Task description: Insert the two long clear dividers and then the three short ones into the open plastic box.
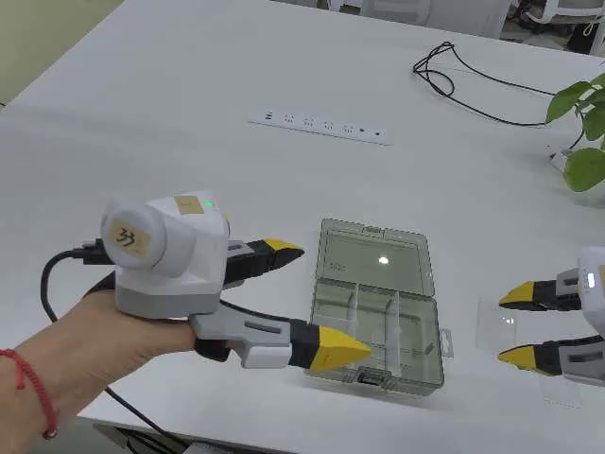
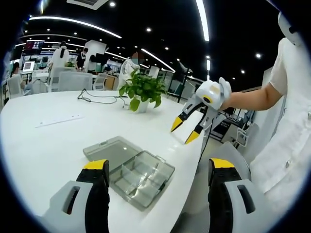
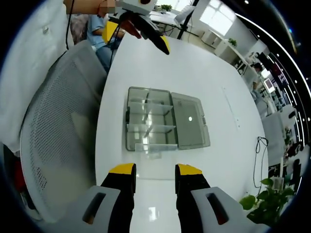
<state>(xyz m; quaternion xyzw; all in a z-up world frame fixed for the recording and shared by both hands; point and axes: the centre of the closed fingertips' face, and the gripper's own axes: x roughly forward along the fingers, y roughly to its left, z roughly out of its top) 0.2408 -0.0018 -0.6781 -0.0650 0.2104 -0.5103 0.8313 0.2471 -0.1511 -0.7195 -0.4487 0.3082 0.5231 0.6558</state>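
Two in your hands: left hand-held gripper (image 1: 326, 300), jaws apart; right hand-held gripper (image 1: 506, 326), jaws apart. Open plastic box (image 1: 373, 248) lies between them on the tabletop (image 1: 189, 113).

I have bare table (image 1: 142, 142) left of the open box (image 1: 373, 248); the power strip (image 1: 319, 125) lies well behind, and clear dividers (image 3: 155, 148), I think, crowd its right side.

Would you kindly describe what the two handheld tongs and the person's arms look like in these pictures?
Both tongs have white-and-grey bodies and two black jaws tipped in yellow. The left tongs carry a tan sticker marked 33, a small green light and a black cable. The right tongs look much the same. The person wears a red cord bracelet and a white short-sleeved top.
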